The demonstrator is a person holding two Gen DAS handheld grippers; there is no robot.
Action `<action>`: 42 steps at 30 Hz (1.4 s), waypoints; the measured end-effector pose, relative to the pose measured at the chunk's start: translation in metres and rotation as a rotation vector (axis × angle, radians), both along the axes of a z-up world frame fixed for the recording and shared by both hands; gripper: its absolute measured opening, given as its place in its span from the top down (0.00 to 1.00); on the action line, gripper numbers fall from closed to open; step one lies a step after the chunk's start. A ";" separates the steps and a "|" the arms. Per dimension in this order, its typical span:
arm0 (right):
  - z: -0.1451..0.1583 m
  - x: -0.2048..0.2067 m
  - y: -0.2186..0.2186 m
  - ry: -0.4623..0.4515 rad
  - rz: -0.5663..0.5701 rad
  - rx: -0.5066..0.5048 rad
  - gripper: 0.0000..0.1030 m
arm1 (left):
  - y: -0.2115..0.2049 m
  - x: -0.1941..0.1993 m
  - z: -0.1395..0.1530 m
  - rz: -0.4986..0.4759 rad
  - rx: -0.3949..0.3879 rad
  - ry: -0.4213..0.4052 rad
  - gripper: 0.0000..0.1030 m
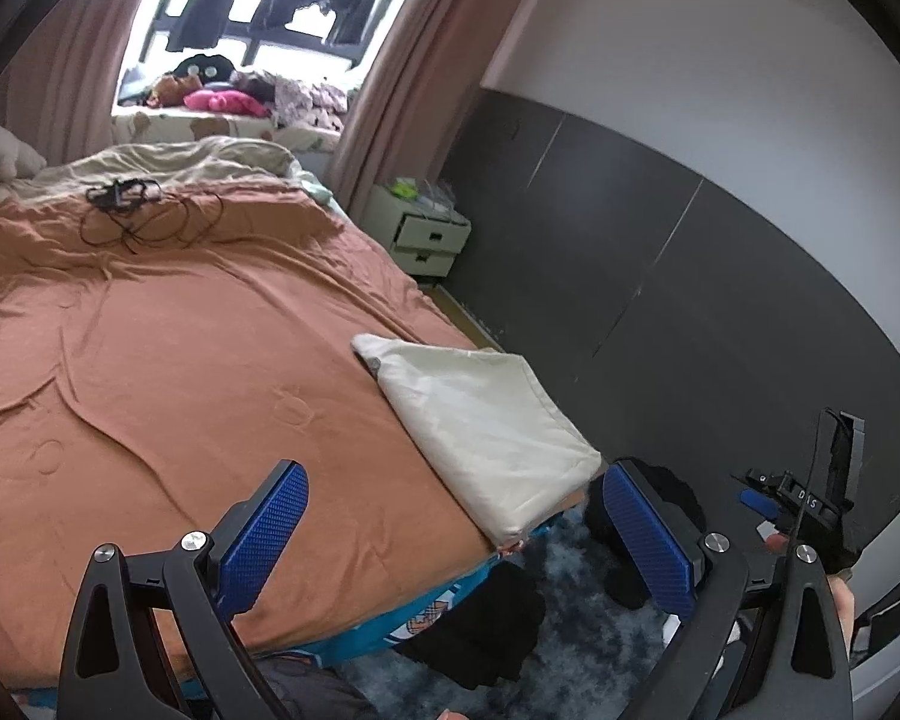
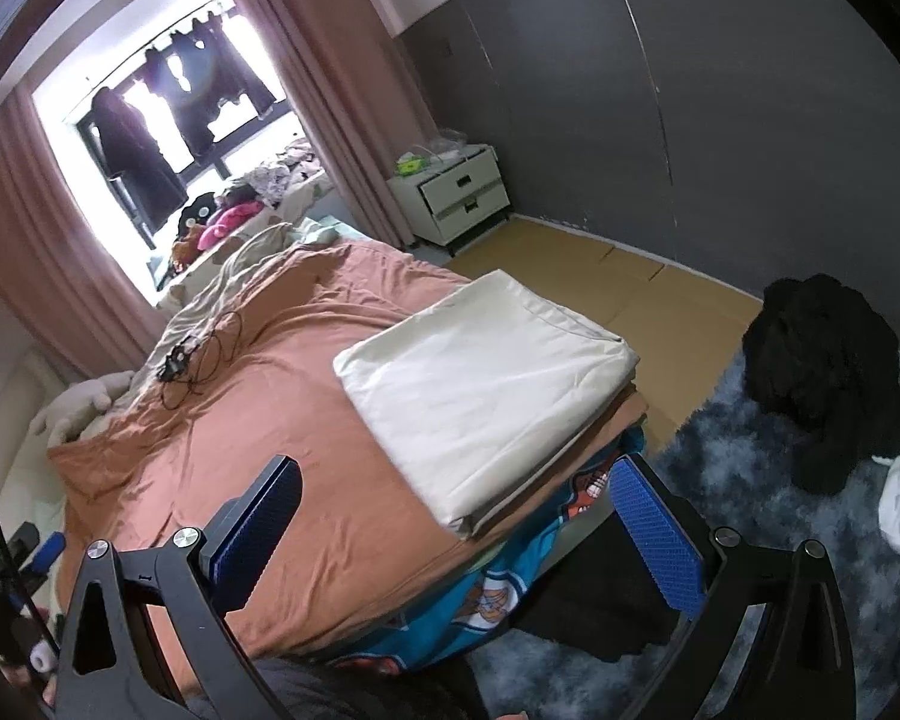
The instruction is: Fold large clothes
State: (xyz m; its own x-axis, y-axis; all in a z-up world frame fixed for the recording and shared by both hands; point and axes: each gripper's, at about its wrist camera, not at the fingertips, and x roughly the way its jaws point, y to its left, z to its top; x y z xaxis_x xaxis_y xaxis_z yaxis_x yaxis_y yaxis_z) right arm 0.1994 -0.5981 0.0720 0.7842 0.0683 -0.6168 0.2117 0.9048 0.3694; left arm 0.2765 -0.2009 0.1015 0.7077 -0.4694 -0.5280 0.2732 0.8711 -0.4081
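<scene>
Both my grippers are released and empty: left gripper [image 1: 456, 540] and right gripper [image 2: 456, 531] each stand with blue pads wide apart, nothing between them, while the folded cream cloth [image 2: 480, 378] lies at centre frame on the corner of the orange bedspread [image 1: 180, 360]. Risk as I judge it: the bundle sits right at the bed's edge above the blue rug [image 2: 750, 480], so a brush from a finger, or a tug on the bedspread, could slide it off or spring the folds. Legible writing: none that I can read with confidence; small white characters on the other gripper's body at right of the left view are too blurred, and the cartoon sheet [image 2: 498, 594] shows figures only.
</scene>
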 end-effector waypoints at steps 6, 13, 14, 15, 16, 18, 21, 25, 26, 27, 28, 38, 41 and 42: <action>0.007 -0.026 0.025 -0.029 0.021 -0.020 0.00 | 0.023 -0.044 -0.001 0.043 0.046 -0.038 0.04; 0.007 -0.057 0.056 -0.062 0.051 -0.030 0.00 | 0.050 -0.093 -0.002 0.092 0.056 -0.060 0.04; 0.006 -0.062 0.061 -0.066 0.058 -0.033 0.00 | 0.054 -0.101 -0.002 0.097 0.056 -0.068 0.04; 0.006 -0.067 0.066 -0.072 0.064 -0.036 0.00 | 0.057 -0.108 -0.002 0.101 0.056 -0.075 0.04; 0.006 -0.071 0.072 -0.077 0.072 -0.039 0.00 | 0.060 -0.113 -0.003 0.105 0.057 -0.080 0.04; 0.005 -0.081 0.083 -0.084 0.091 -0.043 0.00 | 0.066 -0.126 -0.004 0.117 0.058 -0.089 0.04; 0.003 -0.094 0.100 -0.093 0.117 -0.053 0.00 | 0.074 -0.143 -0.007 0.122 0.054 -0.100 0.04; 0.000 -0.112 0.126 -0.101 0.158 -0.057 0.00 | 0.086 -0.165 -0.014 0.141 0.052 -0.113 0.04; -0.002 -0.116 0.131 -0.100 0.169 -0.055 0.00 | 0.089 -0.170 -0.017 0.148 0.052 -0.114 0.04; -0.003 -0.120 0.136 -0.100 0.177 -0.053 0.00 | 0.092 -0.176 -0.020 0.155 0.054 -0.116 0.04; -0.005 -0.125 0.142 -0.101 0.186 -0.048 0.00 | 0.094 -0.181 -0.021 0.159 0.058 -0.118 0.04; -0.020 -0.168 0.183 -0.138 0.192 -0.115 0.00 | 0.122 -0.230 -0.040 0.220 0.111 -0.160 0.04; -0.029 -0.178 0.192 -0.151 0.199 -0.139 0.00 | 0.125 -0.246 -0.046 0.234 0.152 -0.179 0.04; -0.033 -0.183 0.196 -0.161 0.206 -0.146 0.00 | 0.126 -0.253 -0.047 0.238 0.163 -0.188 0.04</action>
State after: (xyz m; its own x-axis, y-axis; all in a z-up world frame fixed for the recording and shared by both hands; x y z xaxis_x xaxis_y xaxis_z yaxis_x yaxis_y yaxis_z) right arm 0.0167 -0.4020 0.0393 0.8515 0.1558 -0.5008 -0.0323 0.9686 0.2464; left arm 0.0239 -0.0747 0.0541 0.8793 -0.1997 -0.4324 0.1118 0.9690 -0.2201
